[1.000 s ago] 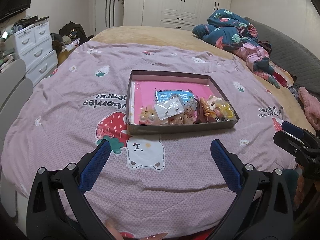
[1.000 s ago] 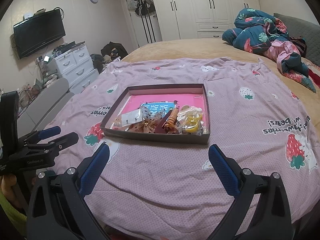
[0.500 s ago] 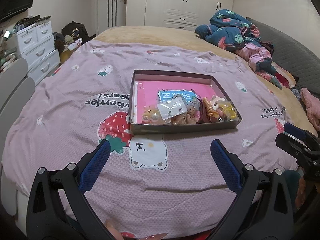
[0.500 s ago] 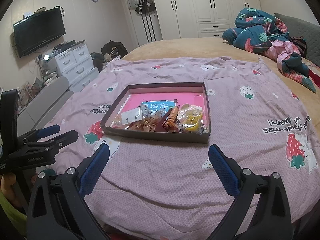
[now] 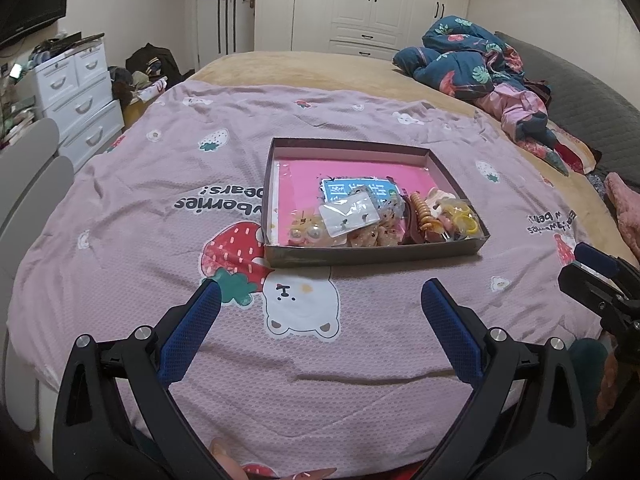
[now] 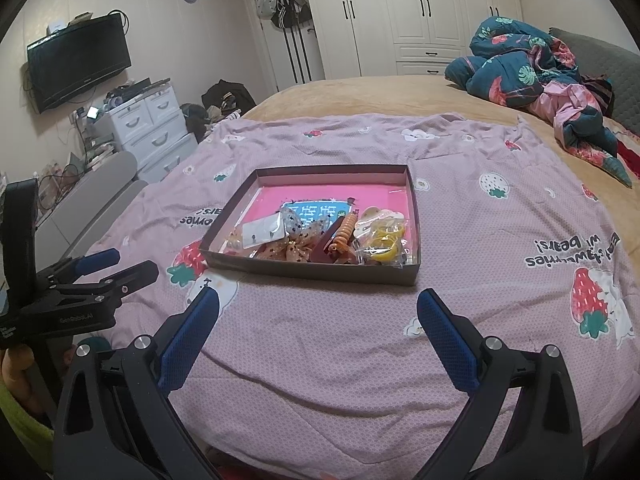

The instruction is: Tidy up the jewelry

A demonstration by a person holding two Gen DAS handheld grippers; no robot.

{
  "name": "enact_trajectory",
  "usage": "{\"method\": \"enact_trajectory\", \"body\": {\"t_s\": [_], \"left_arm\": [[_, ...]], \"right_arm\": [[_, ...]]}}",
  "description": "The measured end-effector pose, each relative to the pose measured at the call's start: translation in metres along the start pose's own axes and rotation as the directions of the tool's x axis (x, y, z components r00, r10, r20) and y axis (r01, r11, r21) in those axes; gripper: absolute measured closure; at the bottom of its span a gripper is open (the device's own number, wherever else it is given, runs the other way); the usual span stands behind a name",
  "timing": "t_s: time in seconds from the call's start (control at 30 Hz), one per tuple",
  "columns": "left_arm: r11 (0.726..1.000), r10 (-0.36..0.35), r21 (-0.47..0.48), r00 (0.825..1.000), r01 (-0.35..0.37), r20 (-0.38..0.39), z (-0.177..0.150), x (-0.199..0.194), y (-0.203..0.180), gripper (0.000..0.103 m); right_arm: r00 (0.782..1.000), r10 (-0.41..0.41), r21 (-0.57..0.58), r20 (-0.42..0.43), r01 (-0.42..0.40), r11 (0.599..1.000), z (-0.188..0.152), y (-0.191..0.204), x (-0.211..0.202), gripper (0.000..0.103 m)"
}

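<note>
Over the last second our view of the shallow box point(image 5: 372, 254) has barely shifted: it sits a little lower and nearer in the left wrist view than it did, so we read both grippers as easing slightly toward it, with nothing inside it disturbed. For the task that means no piece has been lifted or moved in this span; the jewelry lies heaped along the near edge of the box, a clear packet of earrings point(image 5: 349, 213) toward the left, an orange spiral piece point(image 5: 424, 212) and a bag of yellow rings point(image 5: 460, 220) toward the right, while the far pink floor is mostly bare. The box rests on the pink strawberry blanket point(image 5: 160, 208) at the middle of the bed. Our left gripper point(image 5: 320, 312) hovers just short of the box's near wall, jaws spread wide and holding nothing. Our right gripper point(image 6: 318, 312) hangs level beside it, likewise spread and empty.
</note>
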State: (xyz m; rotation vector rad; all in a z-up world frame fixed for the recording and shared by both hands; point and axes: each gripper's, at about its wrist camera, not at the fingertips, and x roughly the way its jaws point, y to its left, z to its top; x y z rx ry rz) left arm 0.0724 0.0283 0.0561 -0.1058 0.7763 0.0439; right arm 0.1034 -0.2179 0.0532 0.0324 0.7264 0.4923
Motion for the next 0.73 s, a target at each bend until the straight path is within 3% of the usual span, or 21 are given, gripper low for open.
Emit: {"method": "enact_trajectory", "body": {"t_s": [0.37,0.47,0.57,0.67,0.73], "left_arm": [[1.000,0.022,-0.011,1.000,-0.022,-0.014,0.001,0.006,0.003,0.009],[0.992,0.110,-0.053,0.993,-0.112,-0.030,0.005,0.019,0.025,0.009],[0.971,0.199,-0.120,0.977,-0.207,-0.077,0.010,0.045,0.065,0.009],[0.925,0.314,-0.186,0.941,-0.332,-0.123,0.018,0.081,0.119,0.009],[0.884,0.376,-0.229,0.910,-0.409,-0.172,0.023,0.104,0.157,0.009]], "right_arm": [[1.000,-0.016,0.023,-0.010,0.016,1.000,-0.001,-0.011,0.003,0.004],[0.998,-0.059,0.055,0.025,0.057,0.997,0.000,-0.028,0.006,0.004],[0.989,-0.151,0.123,0.002,0.150,0.981,0.004,-0.071,0.025,0.004],[0.939,-0.340,0.210,-0.047,0.342,0.916,0.009,-0.144,0.052,0.004],[0.888,-0.449,0.293,-0.097,0.457,0.840,0.014,-0.205,0.067,0.004]]}}
